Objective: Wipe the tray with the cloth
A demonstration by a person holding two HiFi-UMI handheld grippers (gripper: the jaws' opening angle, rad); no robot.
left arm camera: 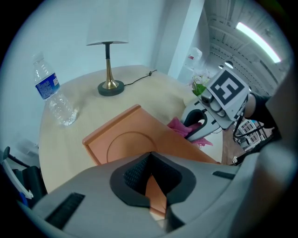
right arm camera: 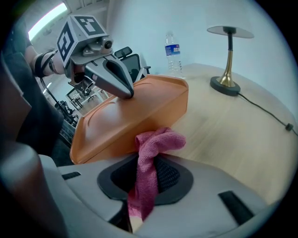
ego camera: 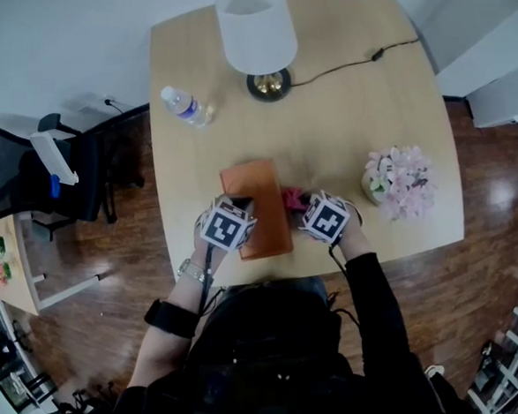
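Light wooden surface (ego camera: 336,119) on a dark wood floor (ego camera: 466,287), carrying a lamp (ego camera: 258,33), water bottle (ego camera: 185,106) and pink flowers (ego camera: 402,181). Orange tray (ego camera: 260,212) lies at the near edge, between both tools. Left tool (left arm camera: 150,160) is clamped narrowly on the tray's near rim. Right tool (right arm camera: 148,162), just beside the tray's right wall, grips the pink cloth (right arm camera: 157,139).

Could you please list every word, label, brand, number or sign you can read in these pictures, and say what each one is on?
No text here can be read.
Blue label on the water bottle: it carries print, but too small and blurred to read.
Left marker cube and right marker cube: black-and-white square patterns only, no letters or numbers.
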